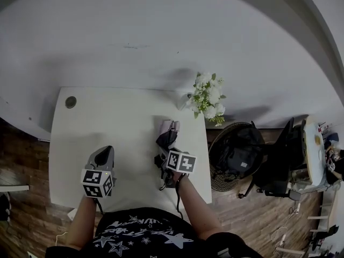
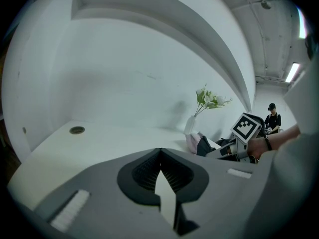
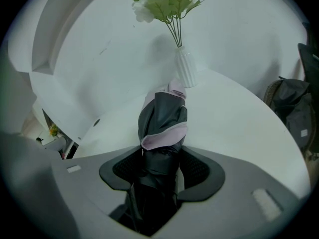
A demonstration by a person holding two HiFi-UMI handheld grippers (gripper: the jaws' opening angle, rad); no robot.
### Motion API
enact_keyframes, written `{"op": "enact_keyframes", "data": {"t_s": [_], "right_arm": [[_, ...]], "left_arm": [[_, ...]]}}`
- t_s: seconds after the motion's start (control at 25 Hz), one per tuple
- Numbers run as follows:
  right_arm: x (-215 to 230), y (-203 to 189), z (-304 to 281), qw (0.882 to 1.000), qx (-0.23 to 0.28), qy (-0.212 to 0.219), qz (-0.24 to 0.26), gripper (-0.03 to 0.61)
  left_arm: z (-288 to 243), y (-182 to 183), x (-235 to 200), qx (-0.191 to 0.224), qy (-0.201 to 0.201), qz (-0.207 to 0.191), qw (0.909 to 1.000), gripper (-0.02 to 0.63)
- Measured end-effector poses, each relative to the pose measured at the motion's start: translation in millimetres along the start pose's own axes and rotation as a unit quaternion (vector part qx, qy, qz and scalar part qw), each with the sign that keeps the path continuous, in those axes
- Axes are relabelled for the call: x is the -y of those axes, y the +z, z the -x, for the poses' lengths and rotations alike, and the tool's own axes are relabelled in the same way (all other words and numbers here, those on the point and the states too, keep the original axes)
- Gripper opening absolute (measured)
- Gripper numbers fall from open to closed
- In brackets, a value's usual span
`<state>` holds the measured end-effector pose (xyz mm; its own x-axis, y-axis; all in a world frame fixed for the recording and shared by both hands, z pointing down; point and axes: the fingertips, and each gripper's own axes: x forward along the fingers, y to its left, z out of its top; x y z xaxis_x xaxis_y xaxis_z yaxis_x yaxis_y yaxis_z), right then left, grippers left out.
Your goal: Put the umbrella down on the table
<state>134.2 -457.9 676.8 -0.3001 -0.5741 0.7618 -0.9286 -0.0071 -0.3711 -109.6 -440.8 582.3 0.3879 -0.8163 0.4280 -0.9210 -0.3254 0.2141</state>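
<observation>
A folded umbrella (image 1: 168, 133), dark grey with pale pink panels, is held over the right part of the white table (image 1: 107, 122). My right gripper (image 1: 165, 155) is shut on it. In the right gripper view the umbrella (image 3: 162, 118) sticks out from between the jaws of the right gripper (image 3: 160, 166), with its far end pointing toward the vase. Whether it touches the tabletop is not clear. My left gripper (image 1: 105, 153) hovers over the table's front left; its jaws (image 2: 159, 156) are shut with nothing in them. From there the umbrella (image 2: 202, 144) shows off to the right.
A white ribbed vase (image 3: 185, 68) of white flowers (image 1: 208, 98) stands at the table's back right corner. A round cable hole (image 1: 71, 102) is at the back left. A woven basket holding a black bag (image 1: 236, 155) sits on the floor right of the table.
</observation>
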Motion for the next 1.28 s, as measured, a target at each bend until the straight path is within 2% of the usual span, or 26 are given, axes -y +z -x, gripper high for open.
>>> {"op": "enact_keyframes", "data": {"t_s": [0.64, 1.12, 1.28], "right_arm": [[-2, -1, 11, 1.000, 0.000, 0.011, 0.013, 0.275], [-11, 4, 64, 0.997, 0.067, 0.029, 0.035, 0.261], [-15, -3, 83, 0.995, 0.075, 0.051, 0.046, 0.255]], "left_arm": [[11, 2, 9, 0.012, -0.004, -0.001, 0.9999, 0.003], [44, 17, 24, 0.039, 0.003, -0.016, 0.9991, 0.003], [59, 17, 33, 0.047, 0.008, -0.017, 0.9987, 0.003]]}}
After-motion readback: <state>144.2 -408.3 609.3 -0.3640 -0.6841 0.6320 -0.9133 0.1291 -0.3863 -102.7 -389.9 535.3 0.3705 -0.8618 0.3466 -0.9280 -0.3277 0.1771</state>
